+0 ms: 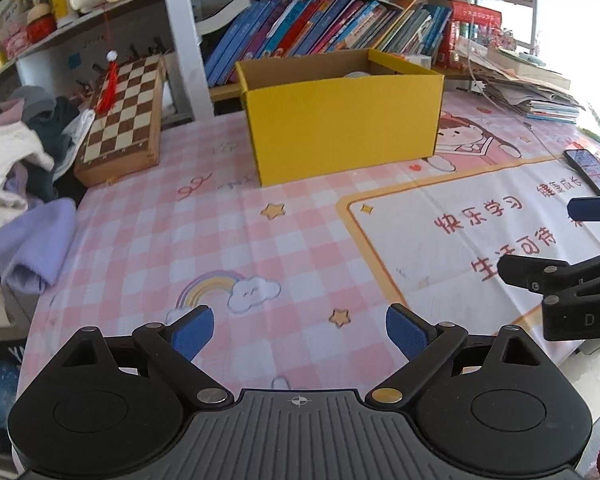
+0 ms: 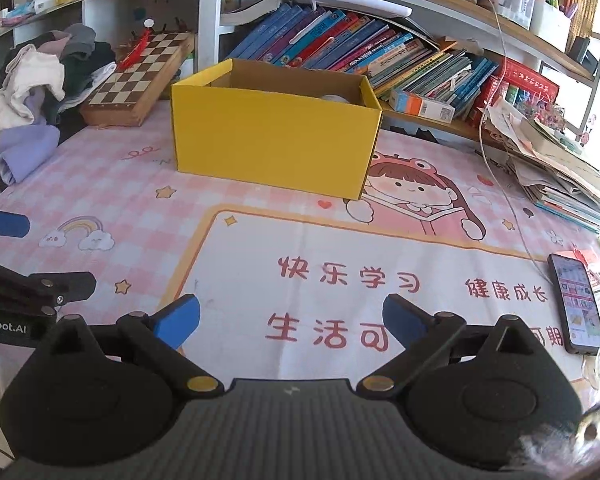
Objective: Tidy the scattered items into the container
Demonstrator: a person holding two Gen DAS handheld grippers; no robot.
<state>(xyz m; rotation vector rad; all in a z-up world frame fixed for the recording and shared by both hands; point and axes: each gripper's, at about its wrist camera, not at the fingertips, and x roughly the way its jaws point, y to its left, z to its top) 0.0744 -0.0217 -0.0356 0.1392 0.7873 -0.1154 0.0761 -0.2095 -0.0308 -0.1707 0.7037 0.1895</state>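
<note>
While both tools hover above the pink checked cartoon-print cloth [image 2: 260, 208] that covers the tabletop, neither one grips anything. The left hand-held gripper [image 1: 299, 330] has its blue-padded fingers spread wide over a rainbow-and-cloud drawing, with only cloth between them. The right hand-held gripper [image 2: 291, 320] likewise stands wide apart and empty, its pads above the white panel with red printed characters near the front edge of the tabletop.

The open yellow cardboard box [image 2: 274, 136], which is the container, sits toward the back edge of the tabletop, just in front of the row of leaning colourful books [image 2: 340, 52] on the low shelf behind it. Over its rim a pale rounded thing [image 2: 334, 97] shows inside near the back wall; what it is cannot be told. The cloth in front of the box carries no loose items.

At the back left corner a folding wooden chessboard case [image 1: 120, 120] lies tilted, with a red tassel ornament [image 1: 107, 84] hanging across it. Beside it, along the left edge, is a heap of crumpled clothes in white, grey and lilac [image 1: 24, 168]. Near the right edge a black smartphone with a lit screen [image 2: 576, 304] lies flat, a white cable [image 2: 504, 168] running to it, and a stack of papers and thin booklets [image 2: 560, 176] rests at the back right corner.
</note>
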